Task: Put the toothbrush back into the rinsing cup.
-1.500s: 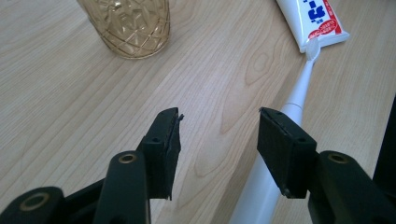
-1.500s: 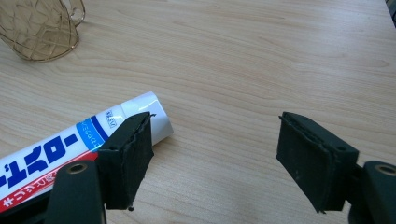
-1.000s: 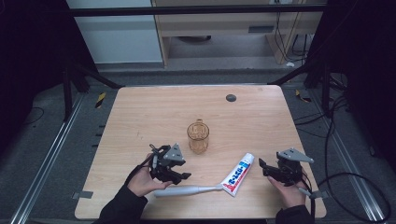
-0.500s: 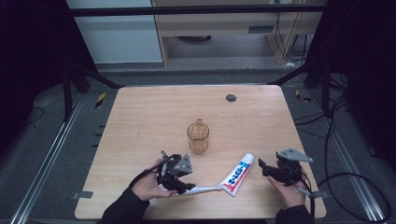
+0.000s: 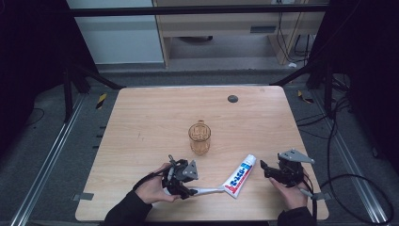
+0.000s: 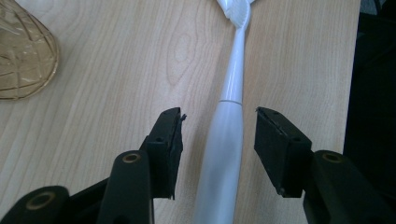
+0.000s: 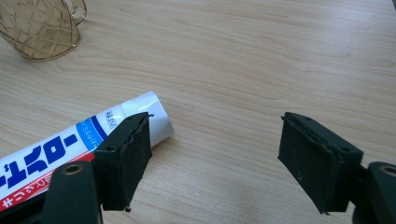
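A white toothbrush (image 6: 227,121) lies flat near the table's front edge, seen also as the toothbrush (image 5: 209,190) in the high view, its head toward the toothpaste tube (image 5: 239,175). My left gripper (image 6: 218,133) straddles its handle; the jaws have just been closing, with gaps still on both sides of the handle. The left gripper (image 5: 187,188) is low over the brush. The tube (image 7: 79,140), white with blue and red print, lies just left of my right gripper (image 7: 215,156), which stands wide open over bare wood. The right gripper (image 5: 266,170) sits right of the tube's cap end.
An amber glass mug (image 5: 199,138) stands upright at the table's middle, also the mug (image 7: 39,25) and the mug (image 6: 23,56). A dark round spot (image 5: 232,98) marks the far side of the wooden table (image 5: 155,113). The front edge runs close to both hands.
My left gripper moved right and down onto the toothbrush handle, which now lies between its jaws. The right hand stayed put.
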`<state>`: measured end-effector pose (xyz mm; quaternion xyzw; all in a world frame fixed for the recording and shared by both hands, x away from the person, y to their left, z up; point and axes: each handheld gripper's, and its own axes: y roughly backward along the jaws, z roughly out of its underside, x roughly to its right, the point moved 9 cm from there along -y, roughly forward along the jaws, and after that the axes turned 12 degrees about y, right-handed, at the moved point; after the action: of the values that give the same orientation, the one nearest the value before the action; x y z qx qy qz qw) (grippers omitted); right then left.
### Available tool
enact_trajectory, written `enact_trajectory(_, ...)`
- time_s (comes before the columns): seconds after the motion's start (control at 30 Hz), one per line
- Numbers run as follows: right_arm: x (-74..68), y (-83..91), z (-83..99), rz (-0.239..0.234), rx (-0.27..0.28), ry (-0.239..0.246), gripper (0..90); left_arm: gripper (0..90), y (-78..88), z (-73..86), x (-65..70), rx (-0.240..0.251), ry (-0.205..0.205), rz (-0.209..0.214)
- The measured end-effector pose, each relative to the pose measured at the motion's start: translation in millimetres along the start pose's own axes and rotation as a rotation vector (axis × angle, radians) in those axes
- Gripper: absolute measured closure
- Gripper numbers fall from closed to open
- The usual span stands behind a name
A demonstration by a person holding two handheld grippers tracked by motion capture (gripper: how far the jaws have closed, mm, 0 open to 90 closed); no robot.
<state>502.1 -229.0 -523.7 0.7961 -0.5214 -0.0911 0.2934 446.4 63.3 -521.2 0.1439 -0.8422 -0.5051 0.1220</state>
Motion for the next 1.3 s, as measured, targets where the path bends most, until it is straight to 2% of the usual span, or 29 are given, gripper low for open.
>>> enact_trajectory(0.67,-2.7,-1.9,1.4,-0.016,-0.017,-0.007,25.6,53.0,-18.8,6.0,2.7,-0.122,-0.051,-0.002)
enact_trajectory(0.77,-2.1,-2.7,1.8,-0.012,-0.017,0.002,25.5,53.8,-21.5,7.2,2.1,-0.127,-0.045,0.000)
enact_trajectory(1.23,-3.1,-3.7,2.5,-0.019,-0.025,0.003,25.6,57.4,-30.3,11.3,-0.6,-0.174,-0.064,-0.009)
enact_trajectory(1.3,-3.1,-3.8,2.6,-0.019,-0.027,0.003,25.6,57.9,-30.3,11.0,-0.6,-0.170,-0.063,-0.004)
